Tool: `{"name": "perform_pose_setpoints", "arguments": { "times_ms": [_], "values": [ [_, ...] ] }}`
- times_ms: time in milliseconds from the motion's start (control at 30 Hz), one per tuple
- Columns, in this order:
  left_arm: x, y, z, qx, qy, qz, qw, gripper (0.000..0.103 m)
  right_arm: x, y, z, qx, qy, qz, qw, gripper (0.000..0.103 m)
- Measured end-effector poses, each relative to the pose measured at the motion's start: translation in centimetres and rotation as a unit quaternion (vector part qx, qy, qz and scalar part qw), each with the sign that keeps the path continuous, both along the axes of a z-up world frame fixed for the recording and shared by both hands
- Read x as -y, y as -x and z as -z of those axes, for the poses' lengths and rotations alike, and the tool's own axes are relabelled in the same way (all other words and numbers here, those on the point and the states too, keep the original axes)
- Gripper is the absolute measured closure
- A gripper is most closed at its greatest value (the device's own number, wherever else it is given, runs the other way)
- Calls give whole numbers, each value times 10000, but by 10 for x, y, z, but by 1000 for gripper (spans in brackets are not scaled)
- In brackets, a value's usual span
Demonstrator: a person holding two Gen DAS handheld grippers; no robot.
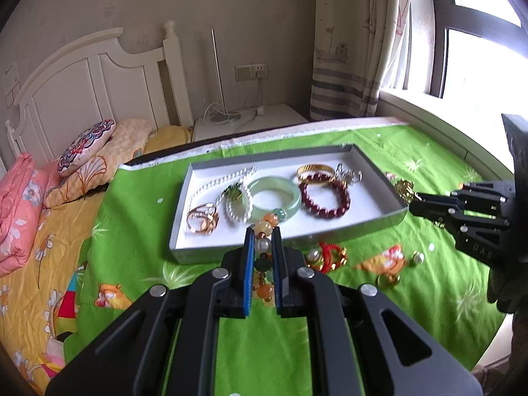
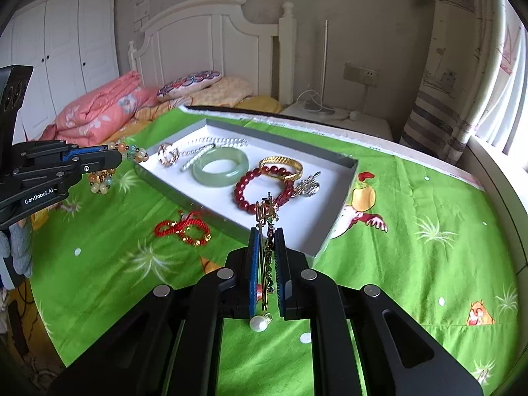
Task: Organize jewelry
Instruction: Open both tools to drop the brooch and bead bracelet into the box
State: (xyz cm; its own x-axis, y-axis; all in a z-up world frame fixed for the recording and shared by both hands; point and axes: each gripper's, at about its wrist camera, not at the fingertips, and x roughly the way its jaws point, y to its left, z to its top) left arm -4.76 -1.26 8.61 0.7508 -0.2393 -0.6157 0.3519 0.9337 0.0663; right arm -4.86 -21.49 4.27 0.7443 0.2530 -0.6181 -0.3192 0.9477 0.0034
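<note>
A grey tray (image 1: 231, 247) (image 2: 336, 217) with a white floor lies on the green cloth. In it are a jade bangle (image 1: 295, 196) (image 2: 204, 175), a dark red bead bracelet (image 1: 325, 213) (image 2: 244, 198), a gold bangle (image 1: 313, 168) (image 2: 293, 163), a pearl strand (image 1: 231, 178) and gold rings (image 1: 203, 219) (image 2: 168, 156). My left gripper (image 1: 264, 234) (image 2: 120, 156) is shut on a multicolour bead bracelet (image 1: 264, 246) (image 2: 132, 153), held above the tray's near-left rim. My right gripper (image 2: 266, 231) (image 1: 412, 203) is shut on a gold hair ornament (image 2: 265, 211) with a pearl (image 2: 258, 323) dangling, by the tray's right end.
A red cord bracelet (image 1: 330, 254) (image 2: 183, 229) lies on the cloth before the tray, with a loose pearl (image 1: 418, 257) and a gold ring (image 1: 387, 280) nearby. Pillows (image 1: 85, 145) and a pink quilt (image 2: 99, 112) sit by the white headboard; a nightstand (image 1: 250, 122) and window stand behind.
</note>
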Motion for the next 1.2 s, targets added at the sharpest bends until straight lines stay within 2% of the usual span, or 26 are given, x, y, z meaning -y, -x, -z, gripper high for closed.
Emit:
{"name": "perform_pose_setpoints", "arguments": {
  "times_ms": [233, 367, 500, 600, 1000, 1100, 1167, 1200],
  "values": [
    [14, -24, -18, 129, 377, 19, 9992, 94, 16, -15, -15, 155, -277, 213, 9993, 93],
    [25, -40, -25, 193, 456, 55, 9988, 94, 21, -22, -19, 205, -313, 272, 9989, 93],
    [33, -66, -26, 73, 489, 76, 9987, 94, 26, -37, -17, 136, -362, 301, 9988, 93],
    [39, -92, -24, -102, 499, 68, 9987, 94, 24, -48, -15, 66, -421, 251, 9988, 93],
    [55, -174, 3, -524, 133, -301, 9981, 94, 13, -96, 10, -355, -106, 296, 9989, 93],
    [57, -187, 11, -589, 185, -421, 9972, 93, 15, -103, 18, -446, -189, 336, 9983, 93],
    [56, -189, 14, -586, 287, -476, 9967, 90, 19, -105, 21, -462, -352, 370, 9976, 91],
    [55, -190, 16, -612, 333, -503, 9963, 75, 21, -105, 22, -486, -421, 376, 9972, 91]
  ]
}}
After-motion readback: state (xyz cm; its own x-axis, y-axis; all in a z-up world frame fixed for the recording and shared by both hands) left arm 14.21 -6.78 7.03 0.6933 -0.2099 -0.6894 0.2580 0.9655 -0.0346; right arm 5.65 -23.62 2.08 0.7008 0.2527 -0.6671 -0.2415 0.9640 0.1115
